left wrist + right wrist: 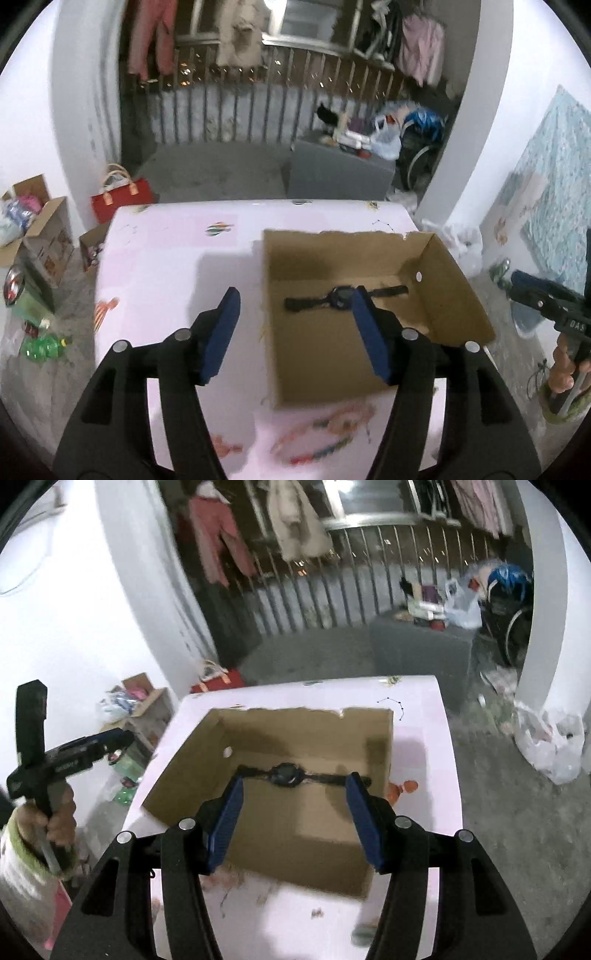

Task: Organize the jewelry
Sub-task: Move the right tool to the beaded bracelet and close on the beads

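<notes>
My right hand-held gripper hangs wide open and empty over the cardboard box, the watch flat inside, so I'd straddle its face squarely.

The left wrist view looks forward and downward between the spread blue fingers of the left gripper, from above the near left part of the pink table, close to the open cardboard box, which sits right of centre. The right wrist view looks the same way from the near right, past the right gripper, with the box centred. Both share the box, the black watch inside it, the table's far edge, the red bag and the railing beyond. Each view catches the other gripper at its edge.
</notes>
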Demonstrator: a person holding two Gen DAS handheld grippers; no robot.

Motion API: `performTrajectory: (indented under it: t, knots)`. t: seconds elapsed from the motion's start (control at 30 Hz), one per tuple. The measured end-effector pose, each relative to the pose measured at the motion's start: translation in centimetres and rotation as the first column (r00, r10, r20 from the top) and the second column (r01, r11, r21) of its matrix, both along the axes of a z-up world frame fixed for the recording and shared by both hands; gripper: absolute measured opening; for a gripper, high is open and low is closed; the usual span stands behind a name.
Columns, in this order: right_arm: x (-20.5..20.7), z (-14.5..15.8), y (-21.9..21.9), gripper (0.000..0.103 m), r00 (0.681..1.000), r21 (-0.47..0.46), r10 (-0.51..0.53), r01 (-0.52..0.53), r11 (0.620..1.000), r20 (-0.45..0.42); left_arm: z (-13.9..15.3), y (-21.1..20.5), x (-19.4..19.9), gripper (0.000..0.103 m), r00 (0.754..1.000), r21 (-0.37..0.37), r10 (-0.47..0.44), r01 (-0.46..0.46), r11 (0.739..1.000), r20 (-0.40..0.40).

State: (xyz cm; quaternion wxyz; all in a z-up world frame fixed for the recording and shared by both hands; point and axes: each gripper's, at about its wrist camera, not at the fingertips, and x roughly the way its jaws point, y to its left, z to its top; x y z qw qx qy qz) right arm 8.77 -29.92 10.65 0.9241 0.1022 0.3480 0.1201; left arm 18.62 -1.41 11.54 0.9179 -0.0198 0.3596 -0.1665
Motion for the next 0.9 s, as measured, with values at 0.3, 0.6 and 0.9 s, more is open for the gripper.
performTrajectory:
  t: [0.3, 0.6, 0.9]
  knots:
    - [-4.4, -8.4, 5.3, 0.044, 0.985, 0.113, 0.116, -0.102, 0.988, -0.125, -9.3, 3.5, -7.4, 0.062, 0.987, -0.058, 0.13, -0.136, 0.989, -0.098]
    - [-2.3, -12.6, 10.7, 0.031, 0.97, 0.11, 0.165, -0.147, 0.983, -0.178, -14.8, 1.2, -8.3, 0.054, 0.988, 0.049, 0.101, -0.096, 0.994, -0.114]
    - [-0.3, -14.4, 12.5, 0.023, 0.958, 0.073, 0.178, -0.165, 0.983, -0.227, -17.7, 0.7, -7.5, 0.034, 0.984, 0.086, 0.076, -0.063, 0.994, -0.164]
